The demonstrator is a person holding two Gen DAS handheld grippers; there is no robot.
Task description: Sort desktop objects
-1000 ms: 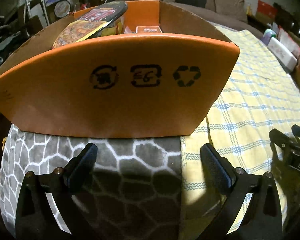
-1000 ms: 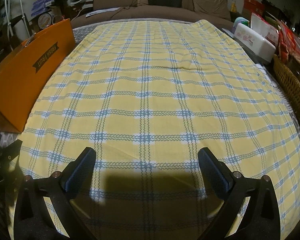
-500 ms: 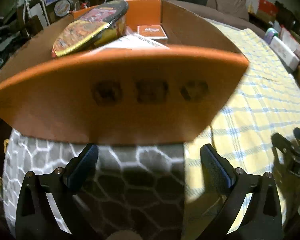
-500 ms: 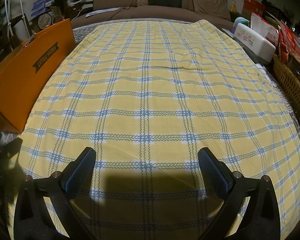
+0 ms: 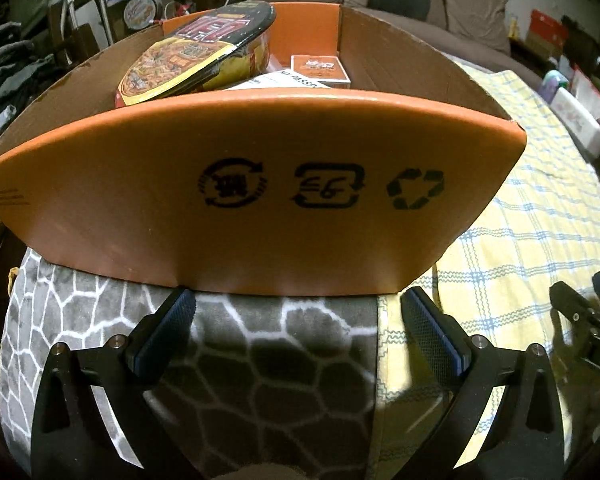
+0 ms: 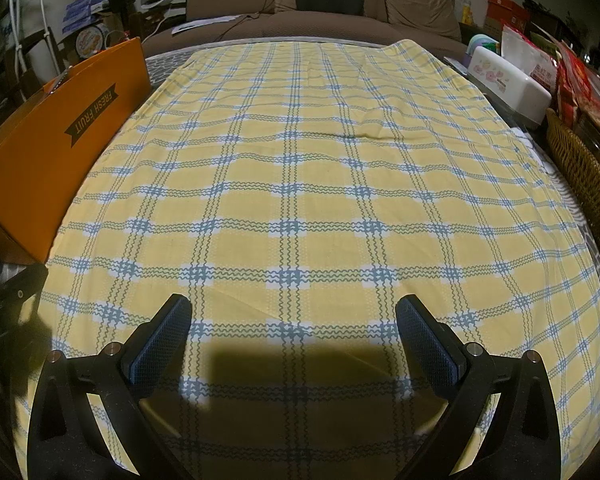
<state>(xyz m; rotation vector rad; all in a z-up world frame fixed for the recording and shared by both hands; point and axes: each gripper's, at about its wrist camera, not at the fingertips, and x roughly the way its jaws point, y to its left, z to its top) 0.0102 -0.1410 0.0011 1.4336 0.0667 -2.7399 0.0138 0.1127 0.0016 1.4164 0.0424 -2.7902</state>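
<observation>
- Left gripper (image 5: 296, 324): jaws spread wide, empty, over the grey patterned blanket (image 5: 260, 380), just short of the box
- Orange cardboard box (image 5: 260, 208): straight ahead, recycling marks on its near wall
- Box contents: noodle bowl (image 5: 196, 52) tilted, small orange carton (image 5: 320, 69), white booklet (image 5: 284, 80)
- Right gripper (image 6: 294, 334): jaws spread wide, empty, above the yellow checked cloth (image 6: 320, 168)
- Wicker basket (image 6: 584, 176): at the cloth's right edge

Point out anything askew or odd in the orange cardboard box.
The round noodle bowl with the printed lid sits tilted in the orange cardboard box, propped on the white booklet beneath it, not flat. Nothing spilled.
</observation>
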